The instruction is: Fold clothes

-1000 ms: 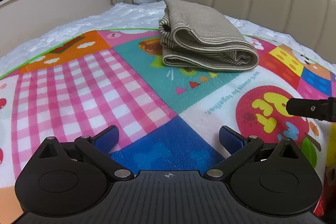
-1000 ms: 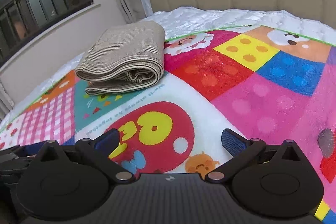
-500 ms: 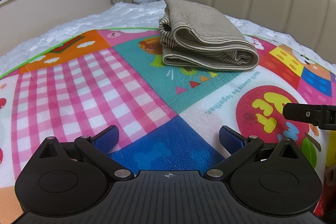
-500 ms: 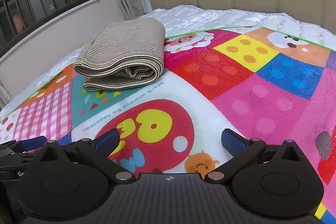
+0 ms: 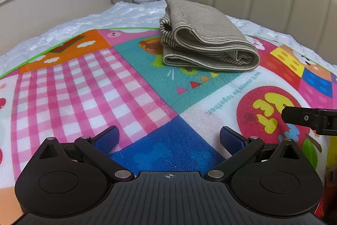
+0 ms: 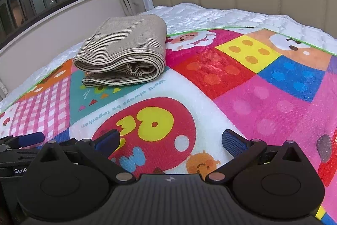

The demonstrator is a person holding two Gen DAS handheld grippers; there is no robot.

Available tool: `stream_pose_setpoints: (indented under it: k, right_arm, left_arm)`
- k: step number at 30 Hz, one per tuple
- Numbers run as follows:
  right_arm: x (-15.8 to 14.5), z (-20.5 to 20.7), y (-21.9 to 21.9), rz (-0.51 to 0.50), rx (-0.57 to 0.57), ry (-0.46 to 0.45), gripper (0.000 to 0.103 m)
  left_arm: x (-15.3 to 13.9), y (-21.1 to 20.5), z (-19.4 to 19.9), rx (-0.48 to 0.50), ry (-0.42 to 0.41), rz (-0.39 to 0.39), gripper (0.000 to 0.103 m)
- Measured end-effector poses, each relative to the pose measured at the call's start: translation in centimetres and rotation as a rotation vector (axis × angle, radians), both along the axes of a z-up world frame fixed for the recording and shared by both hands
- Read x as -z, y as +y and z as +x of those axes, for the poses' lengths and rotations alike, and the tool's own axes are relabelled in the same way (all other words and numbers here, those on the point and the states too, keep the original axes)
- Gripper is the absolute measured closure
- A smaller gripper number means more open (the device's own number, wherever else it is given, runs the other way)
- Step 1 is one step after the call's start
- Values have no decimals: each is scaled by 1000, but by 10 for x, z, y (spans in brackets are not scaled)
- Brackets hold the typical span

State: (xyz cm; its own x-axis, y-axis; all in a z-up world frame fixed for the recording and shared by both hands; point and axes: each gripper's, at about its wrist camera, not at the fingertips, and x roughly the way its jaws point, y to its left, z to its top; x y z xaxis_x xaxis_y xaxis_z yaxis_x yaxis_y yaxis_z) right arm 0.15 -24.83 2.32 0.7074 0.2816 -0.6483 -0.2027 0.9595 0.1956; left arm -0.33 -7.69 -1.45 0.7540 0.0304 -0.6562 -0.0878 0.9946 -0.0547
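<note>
On the play mat [image 6: 263,98], left of centre in my right wrist view, I read "We'll always be together" printed upside down along the white panel. At the lower left edge, the left gripper [image 6: 19,141] body carries white letters "GenP", cut off.

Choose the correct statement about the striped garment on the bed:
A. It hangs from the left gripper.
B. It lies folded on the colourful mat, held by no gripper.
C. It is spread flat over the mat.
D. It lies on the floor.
B: the striped garment lies folded on the mat, with both the left gripper and the right gripper open and away from it.
</note>
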Motion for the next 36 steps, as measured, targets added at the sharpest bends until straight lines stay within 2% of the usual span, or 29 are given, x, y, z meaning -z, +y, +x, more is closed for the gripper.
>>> stream_pose_setpoints:
  k: [36]
  right_arm:
    - [1,3,5,-41,-7,18,0]
  left_arm:
    - [1,1,0,1,0,3,0]
